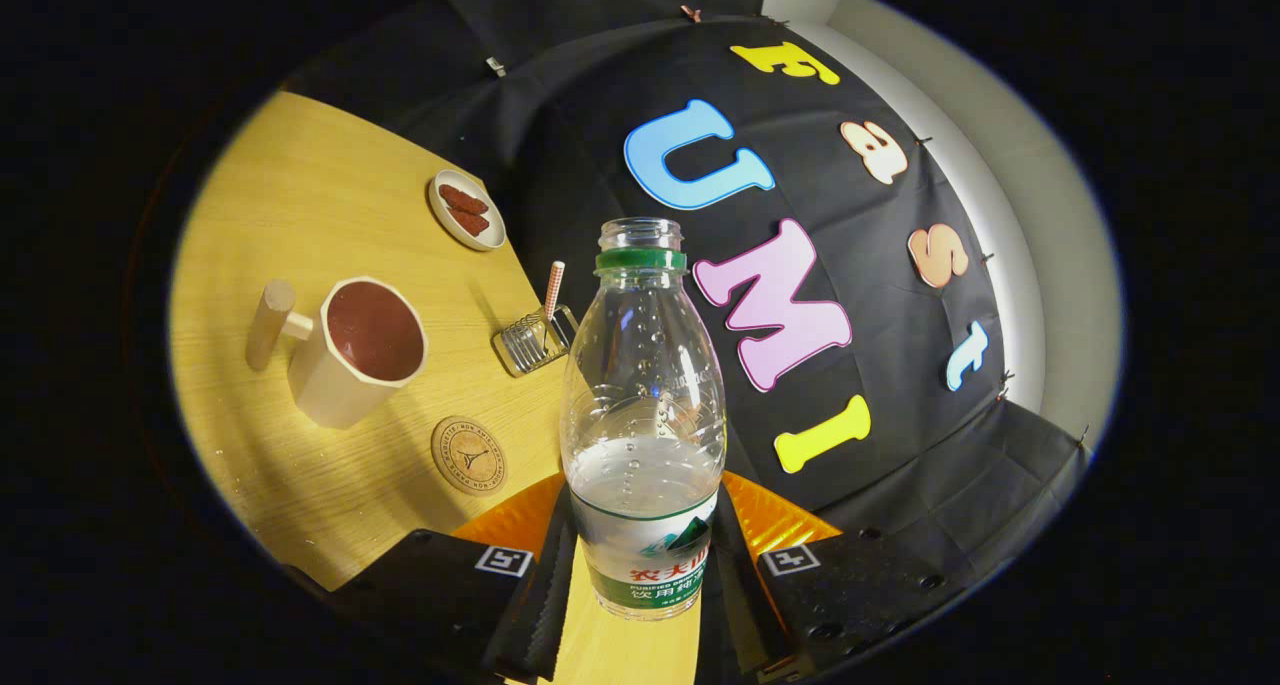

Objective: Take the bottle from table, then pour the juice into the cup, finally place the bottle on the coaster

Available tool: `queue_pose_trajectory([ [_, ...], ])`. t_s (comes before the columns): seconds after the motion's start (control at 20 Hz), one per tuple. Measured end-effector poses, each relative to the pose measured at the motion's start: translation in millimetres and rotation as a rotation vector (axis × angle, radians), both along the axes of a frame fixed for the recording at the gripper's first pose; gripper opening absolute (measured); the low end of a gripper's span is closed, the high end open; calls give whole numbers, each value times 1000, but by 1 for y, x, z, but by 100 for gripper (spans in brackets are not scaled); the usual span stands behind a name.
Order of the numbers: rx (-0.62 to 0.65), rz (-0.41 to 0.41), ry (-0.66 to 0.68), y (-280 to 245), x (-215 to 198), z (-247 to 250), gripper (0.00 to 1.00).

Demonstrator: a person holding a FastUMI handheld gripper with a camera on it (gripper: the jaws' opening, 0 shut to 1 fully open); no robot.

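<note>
Gripper (640, 605) clamps the uncapped bottle (642, 415) between both fingers, lifted, tilted slightly. Pouring seems next: carry it over the cup (352, 362), beyond the coaster (469, 454), then tip carefully.

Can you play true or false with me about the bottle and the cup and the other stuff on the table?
1. The clear plastic bottle with the green neck ring has no cap on. True.
2. The gripper is open and empty. False: its fingers press on the bottle's sides.
3. The beige cup with a wooden handle holds dark red liquid. True.
4. The bottle stands on the round cork coaster. False: the coaster lies bare beside the cup.
5. The small round plate holds green grapes. False: reddish-brown pieces.
</note>
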State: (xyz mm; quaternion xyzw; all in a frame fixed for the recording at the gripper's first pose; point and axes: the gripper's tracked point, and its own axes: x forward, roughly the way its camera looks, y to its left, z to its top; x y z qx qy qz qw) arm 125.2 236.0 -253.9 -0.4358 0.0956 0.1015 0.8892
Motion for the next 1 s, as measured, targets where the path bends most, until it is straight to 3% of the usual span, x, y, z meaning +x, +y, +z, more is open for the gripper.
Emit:
queue_pose_trajectory([
  [1.0, -392, 161, 10, 24, 8, -34, 68],
])
